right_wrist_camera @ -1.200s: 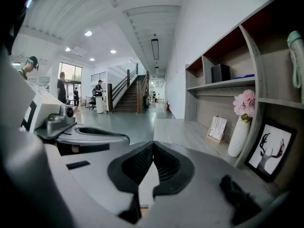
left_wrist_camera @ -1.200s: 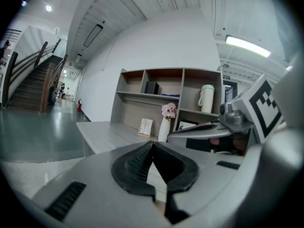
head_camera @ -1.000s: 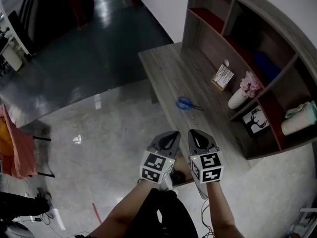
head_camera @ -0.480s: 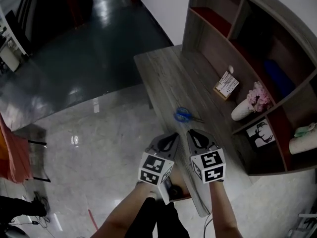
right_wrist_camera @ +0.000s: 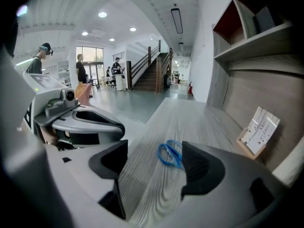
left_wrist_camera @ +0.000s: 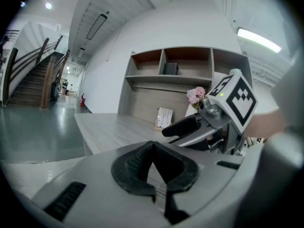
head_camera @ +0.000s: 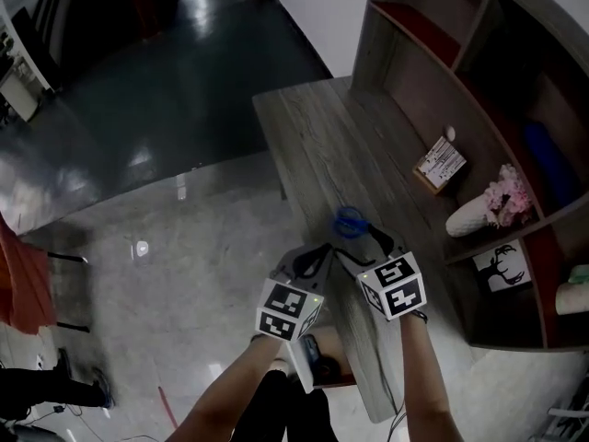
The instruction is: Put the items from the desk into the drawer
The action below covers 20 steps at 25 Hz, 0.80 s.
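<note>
The right gripper [right_wrist_camera: 153,164] is angled down over the worktop [head_camera: 313,136] with its jaws wide apart, having just been opening. The blue-handled scissors [right_wrist_camera: 170,153] lie flat on the worktop just ahead, framed between the jaws and closer to the right-hand one, not gripped. The left gripper [left_wrist_camera: 152,148], beside it at the worktop's edge, has its jaws closed tip to tip on nothing.

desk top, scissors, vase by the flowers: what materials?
Desk: grey wood or wood-look laminate, matte; long grain lines run along it.
Scissors: blue handle loops, smooth, likely plastic; blades not visible.
Vase: white, smooth, probably ceramic, though too small to be sure.
</note>
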Motion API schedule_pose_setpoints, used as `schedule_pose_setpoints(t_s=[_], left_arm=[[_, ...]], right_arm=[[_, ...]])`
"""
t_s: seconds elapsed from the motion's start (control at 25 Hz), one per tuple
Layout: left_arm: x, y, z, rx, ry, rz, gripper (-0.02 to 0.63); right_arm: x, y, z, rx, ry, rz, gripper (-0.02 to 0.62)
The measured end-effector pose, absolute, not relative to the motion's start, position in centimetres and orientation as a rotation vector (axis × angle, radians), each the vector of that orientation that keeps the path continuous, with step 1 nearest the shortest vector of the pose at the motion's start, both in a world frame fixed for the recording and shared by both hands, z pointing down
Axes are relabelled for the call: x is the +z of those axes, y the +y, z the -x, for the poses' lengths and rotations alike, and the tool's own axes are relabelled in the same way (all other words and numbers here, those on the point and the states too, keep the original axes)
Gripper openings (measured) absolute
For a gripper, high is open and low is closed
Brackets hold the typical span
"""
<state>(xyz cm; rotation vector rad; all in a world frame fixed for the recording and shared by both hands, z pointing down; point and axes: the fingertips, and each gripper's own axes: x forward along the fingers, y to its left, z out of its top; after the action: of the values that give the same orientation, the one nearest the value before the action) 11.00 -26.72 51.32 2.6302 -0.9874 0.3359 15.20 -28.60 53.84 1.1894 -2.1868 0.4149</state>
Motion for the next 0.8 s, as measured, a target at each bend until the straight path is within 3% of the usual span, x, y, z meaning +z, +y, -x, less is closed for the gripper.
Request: schedule_pose_setpoints(t_s=[0.16,0.8], left_arm=[[52.2,-27.8,-10.6,0.336,-0.990,-2.624,0.009],[54.3,-29.7,-9.3,0.302,-0.996,-2.574,0.009]], right_arm=[[55.5,-31.5,-15.8,0.445,-2.147,-1.186,0.403],[62.0,-34.2,-16.1,0.557,-1.979,-0.990,0.402]])
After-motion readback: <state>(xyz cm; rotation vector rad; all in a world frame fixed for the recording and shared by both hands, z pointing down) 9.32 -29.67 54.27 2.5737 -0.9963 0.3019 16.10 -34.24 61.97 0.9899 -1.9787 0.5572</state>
